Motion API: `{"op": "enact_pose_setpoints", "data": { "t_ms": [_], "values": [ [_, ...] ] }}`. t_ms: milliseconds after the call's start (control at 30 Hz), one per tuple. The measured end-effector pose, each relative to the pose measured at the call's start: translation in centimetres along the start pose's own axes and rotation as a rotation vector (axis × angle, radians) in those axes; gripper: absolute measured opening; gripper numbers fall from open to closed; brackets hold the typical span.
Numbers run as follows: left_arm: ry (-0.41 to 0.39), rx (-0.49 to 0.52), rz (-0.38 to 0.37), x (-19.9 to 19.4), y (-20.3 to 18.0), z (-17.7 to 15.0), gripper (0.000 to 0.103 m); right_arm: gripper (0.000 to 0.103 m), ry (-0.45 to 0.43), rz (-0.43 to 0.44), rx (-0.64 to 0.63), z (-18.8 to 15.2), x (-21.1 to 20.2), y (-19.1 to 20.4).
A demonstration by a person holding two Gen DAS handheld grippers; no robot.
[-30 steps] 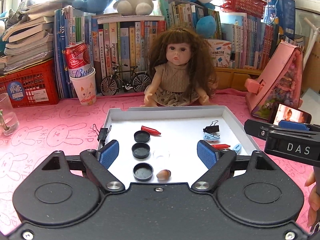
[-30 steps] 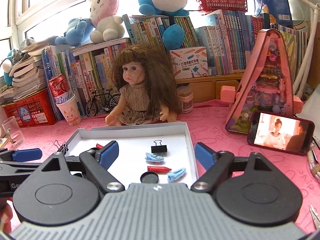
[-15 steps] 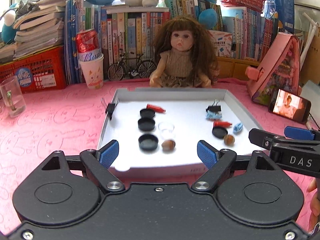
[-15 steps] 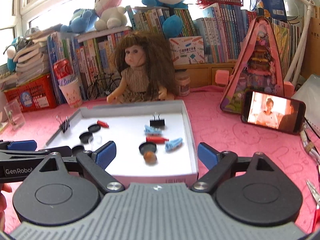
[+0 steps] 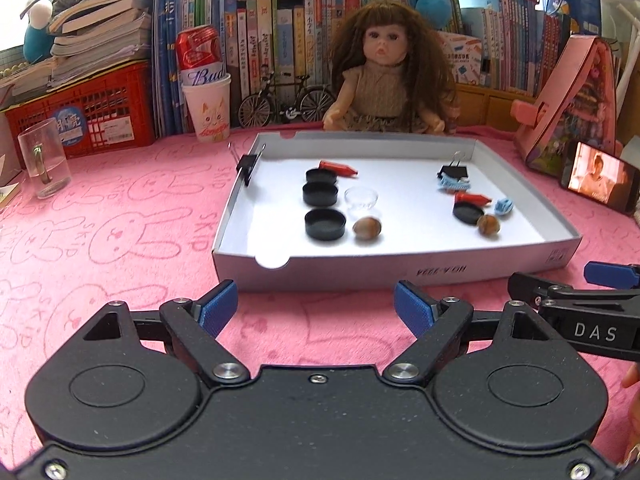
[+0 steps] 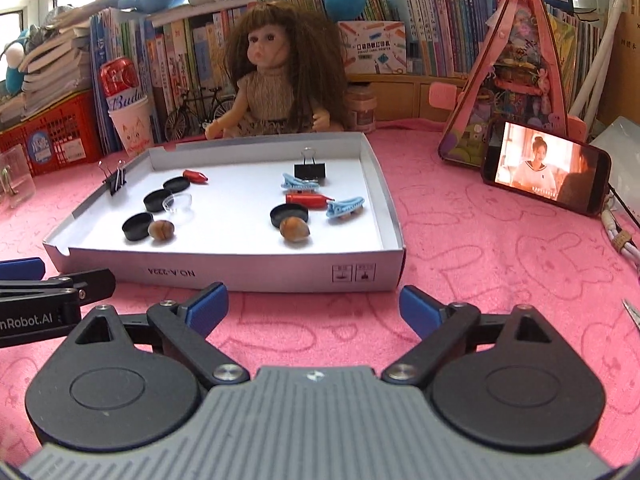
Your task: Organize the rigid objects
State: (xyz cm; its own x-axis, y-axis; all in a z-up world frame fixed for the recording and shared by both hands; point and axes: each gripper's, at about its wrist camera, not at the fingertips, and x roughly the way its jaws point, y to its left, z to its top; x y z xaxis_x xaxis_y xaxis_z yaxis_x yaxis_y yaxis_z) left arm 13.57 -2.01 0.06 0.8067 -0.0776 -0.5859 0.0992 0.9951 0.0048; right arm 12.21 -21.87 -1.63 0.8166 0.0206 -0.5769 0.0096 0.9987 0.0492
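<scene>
**Both grippers empty short of the box lid**

In the left wrist view, the left gripper (image 5: 316, 306) sat low in the frame over the pink counter (image 5: 120, 248), its blue fingers (image 5: 216, 312) spread wide and holding nothing. The white box lid (image 5: 400, 268) filled the middle. Toward its left lay three black caps (image 5: 325, 224) in a column, with a clear cup (image 5: 361, 199), a nut (image 5: 367, 227) and a red crayon (image 5: 338, 167) beside them, which looked like sorting by kind. A looser cluster lay at middle right. A binder clip (image 5: 247, 166) gripped the lid's left wall.

In the right wrist view, the right gripper (image 6: 314, 308) was likewise spread and empty, just short of the lid's near wall. The unsorted cluster showed at centre: a black cap (image 6: 289, 214), a second nut (image 6: 294, 231), a second red crayon (image 6: 308, 200), two blue hair clips (image 6: 344, 207) and a second binder clip (image 6: 309, 168). The doll (image 6: 276, 80) sat behind the lid.
</scene>
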Motion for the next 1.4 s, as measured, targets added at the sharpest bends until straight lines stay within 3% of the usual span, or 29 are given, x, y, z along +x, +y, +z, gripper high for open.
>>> {"op": "enact_pose_setpoints", "data": {
  "t_ms": [333,667,1100,1400],
  "values": [
    [0.03,-0.014,0.027,1.3,0.5,-0.8,0.085,0.102,0.063,-0.023,-0.01,-0.1,1.2,0.3],
    [0.035,-0.024,0.024,1.6,0.6,-0.8,0.089,0.103,0.077,-0.038,-0.033,-0.2,1.4,0.7],
    [0.053,-0.036,0.042,2.1,0.7,-0.7,0.102,0.103,0.079,-0.041,-0.036,-0.2,1.4,0.8],
    [0.055,-0.038,0.042,2.1,0.8,-0.7,0.102,0.103,0.079,-0.041,-0.036,-0.2,1.4,0.8]
  ]
}}
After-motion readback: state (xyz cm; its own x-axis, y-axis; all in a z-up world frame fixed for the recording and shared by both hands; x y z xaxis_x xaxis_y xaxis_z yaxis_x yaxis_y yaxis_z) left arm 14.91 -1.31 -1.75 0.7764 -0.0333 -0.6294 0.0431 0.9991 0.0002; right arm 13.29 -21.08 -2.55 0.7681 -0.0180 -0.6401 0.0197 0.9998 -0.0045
